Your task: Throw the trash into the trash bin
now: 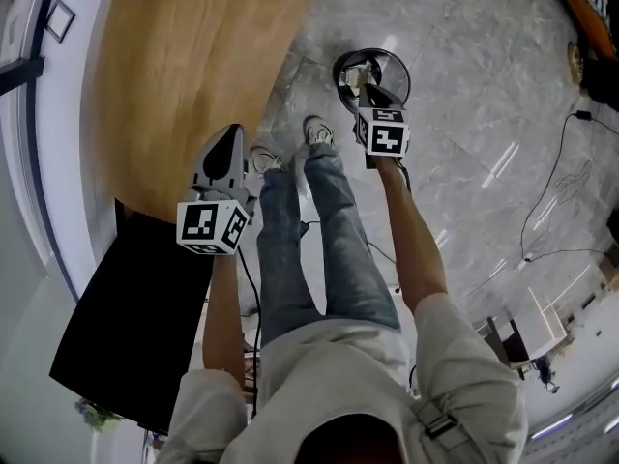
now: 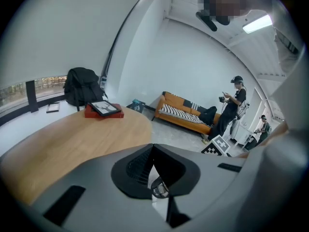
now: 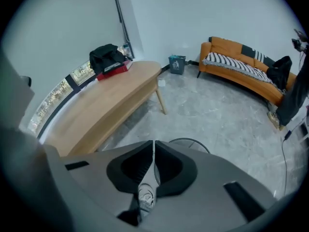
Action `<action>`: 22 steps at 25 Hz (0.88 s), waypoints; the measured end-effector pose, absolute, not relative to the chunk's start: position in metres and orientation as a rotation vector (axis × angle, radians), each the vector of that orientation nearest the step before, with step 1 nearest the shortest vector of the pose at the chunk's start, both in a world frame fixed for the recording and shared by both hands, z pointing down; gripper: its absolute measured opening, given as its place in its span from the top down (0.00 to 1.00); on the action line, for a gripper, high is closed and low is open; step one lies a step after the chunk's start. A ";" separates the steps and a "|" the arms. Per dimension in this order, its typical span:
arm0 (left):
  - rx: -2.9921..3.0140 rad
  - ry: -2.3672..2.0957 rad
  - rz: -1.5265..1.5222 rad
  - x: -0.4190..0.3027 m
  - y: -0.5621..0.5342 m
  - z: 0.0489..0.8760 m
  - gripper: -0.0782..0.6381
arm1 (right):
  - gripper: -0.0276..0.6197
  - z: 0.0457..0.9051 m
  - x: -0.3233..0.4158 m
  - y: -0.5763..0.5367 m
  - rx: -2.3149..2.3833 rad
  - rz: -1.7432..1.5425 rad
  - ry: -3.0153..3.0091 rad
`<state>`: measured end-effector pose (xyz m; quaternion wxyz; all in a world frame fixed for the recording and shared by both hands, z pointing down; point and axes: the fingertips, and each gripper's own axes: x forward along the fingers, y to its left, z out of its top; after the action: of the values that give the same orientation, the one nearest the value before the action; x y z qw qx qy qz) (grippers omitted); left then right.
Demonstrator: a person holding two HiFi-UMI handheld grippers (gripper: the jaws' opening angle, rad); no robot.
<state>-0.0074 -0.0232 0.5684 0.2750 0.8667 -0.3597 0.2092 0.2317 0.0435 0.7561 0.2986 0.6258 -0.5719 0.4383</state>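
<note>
Looking down, the head view shows the left gripper (image 1: 230, 138) clenched and empty by the wooden table (image 1: 174, 75). Only its own view shows a backpack (image 2: 83, 86) on that table and an orange sofa (image 2: 186, 112) far off. Further right, the right gripper (image 1: 370, 93), also clamped on nothing, hangs above the trash bin (image 1: 404, 73). The bin is round and dark-rimmed, stands on the grey floor, and has pale trash (image 1: 356, 66) inside.

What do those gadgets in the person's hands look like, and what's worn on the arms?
The left gripper and right gripper are grey plastic shells, each with two dark-padded fingers and a white cube bearing black square markers. The sleeves are short and pale beige.
</note>
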 end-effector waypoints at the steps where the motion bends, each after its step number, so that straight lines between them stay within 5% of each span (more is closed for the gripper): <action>1: 2.318 -0.999 0.552 -0.017 -0.024 0.567 0.87 | 0.90 0.756 0.223 0.038 1.635 1.158 -1.548; 11: 2.178 -1.312 0.473 -0.130 -0.026 0.527 0.87 | 0.91 0.674 0.102 -0.038 1.448 0.955 -1.904; 22: 2.302 -1.418 0.399 -0.171 -0.044 0.396 0.87 | 0.91 0.442 0.028 -0.094 1.490 0.532 -2.265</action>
<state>-0.1707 -0.0438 0.3961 0.2029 0.8248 -0.5081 0.1431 0.0279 -0.0940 0.4419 0.1880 0.5297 -0.8052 0.1892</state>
